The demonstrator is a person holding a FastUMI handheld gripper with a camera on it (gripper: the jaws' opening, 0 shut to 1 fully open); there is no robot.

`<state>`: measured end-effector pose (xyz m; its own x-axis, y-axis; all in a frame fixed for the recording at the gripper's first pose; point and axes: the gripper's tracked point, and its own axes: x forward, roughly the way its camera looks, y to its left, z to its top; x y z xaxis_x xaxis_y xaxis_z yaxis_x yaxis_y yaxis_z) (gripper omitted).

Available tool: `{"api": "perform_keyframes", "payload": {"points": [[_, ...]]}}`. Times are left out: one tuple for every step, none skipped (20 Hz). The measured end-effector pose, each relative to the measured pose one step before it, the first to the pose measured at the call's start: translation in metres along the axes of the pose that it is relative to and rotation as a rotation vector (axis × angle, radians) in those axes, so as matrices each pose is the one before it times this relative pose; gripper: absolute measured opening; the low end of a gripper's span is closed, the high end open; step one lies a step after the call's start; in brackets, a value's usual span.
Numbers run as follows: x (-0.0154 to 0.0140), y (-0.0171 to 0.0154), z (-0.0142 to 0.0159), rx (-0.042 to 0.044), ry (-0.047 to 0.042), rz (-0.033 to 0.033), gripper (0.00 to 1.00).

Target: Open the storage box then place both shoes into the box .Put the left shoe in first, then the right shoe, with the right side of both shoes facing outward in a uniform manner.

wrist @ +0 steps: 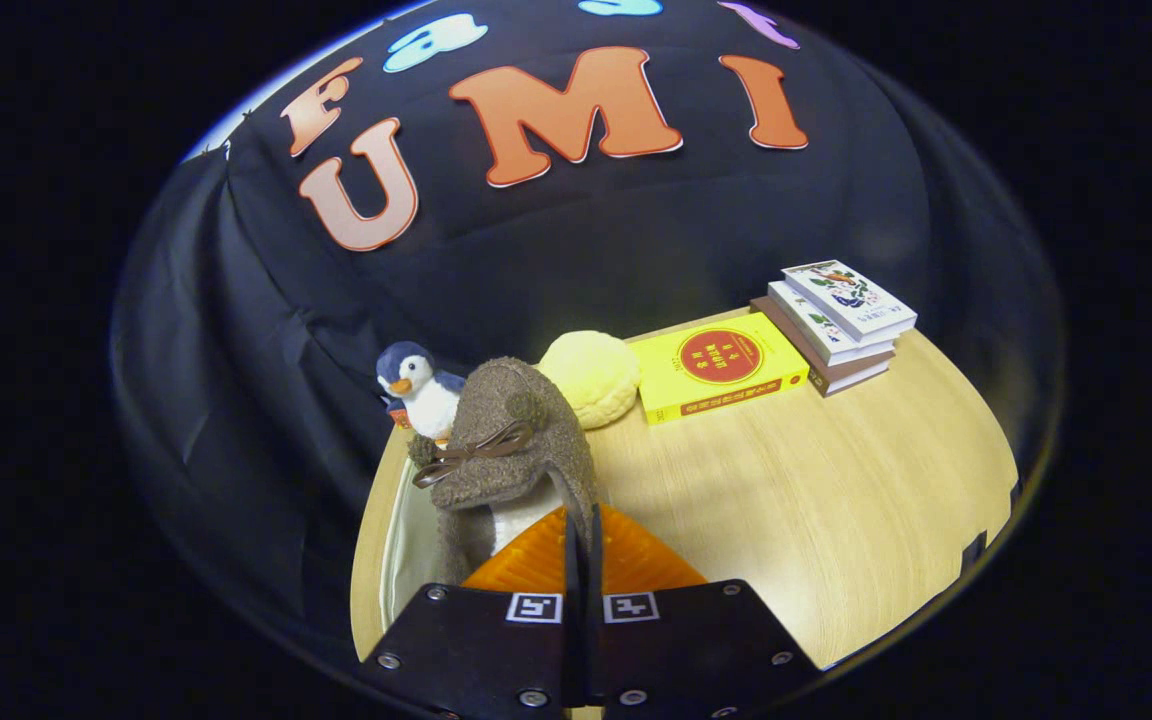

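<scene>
My tongs (581, 560) are pressed nearly together, with just a thin dark slit between the two fingers (636, 565). They pinch the heel rim of a brown fuzzy felt shoe with a white lining and a thin brown lace bow (511, 450). The shoe rises straight ahead of the fingers, toe pointing away from me and tipped upward, so it looks held up off the light wooden table (836, 500). Whether any part of it touches the table I cannot tell. Just left of the shoe, low down, shows a pale curved rim (398, 545) whose nature I cannot make out. Beyond the shoe stands a small blue and white plush penguin (416, 388), and beside it a round pale yellow plush ball (591, 378). Further right lies a yellow book with a red circle on its cover (716, 365), then a stack of three books (836, 320), all near the black cloth wall (236, 350).
</scene>
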<state>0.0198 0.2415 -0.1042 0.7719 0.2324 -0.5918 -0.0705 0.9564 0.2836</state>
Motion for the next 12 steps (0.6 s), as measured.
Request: {"api": "perform_keyframes", "payload": {"points": [[0.00195,0.00416,-0.00441,0.00352,0.00798,0.00177,0.01],[0.00224,0.00465,-0.00474,0.00482,0.01159,0.00329,0.01],[0.0027,0.00327,-0.00679,0.00967,0.01002,0.00213,0.01],[0.00167,0.002,-0.00513,0.00625,0.00846,0.00385,0.01],[0.00237,0.00072,-0.0058,0.00354,0.01023,-0.00195,0.01],[0.00253,0.0009,-0.00469,0.00273,0.00924,-0.00329,0.01],[0.00232,0.0005,-0.00541,0.00354,0.01217,-0.00271,0.01],[0.00237,-0.00121,-0.0053,0.00243,0.00827,-0.00446,0.01],[0.00304,-0.0015,-0.00418,-0.00555,0.00564,-0.00734,0.01],[0.00178,-0.00352,-0.00409,-0.00989,0.00672,-0.0147,0.02],[0.00051,-0.00135,-0.00361,-0.00839,0.00744,-0.00845,0.03],[-0.00048,0.00244,-0.00099,-0.00395,0.00148,0.00946,0.03]]}}
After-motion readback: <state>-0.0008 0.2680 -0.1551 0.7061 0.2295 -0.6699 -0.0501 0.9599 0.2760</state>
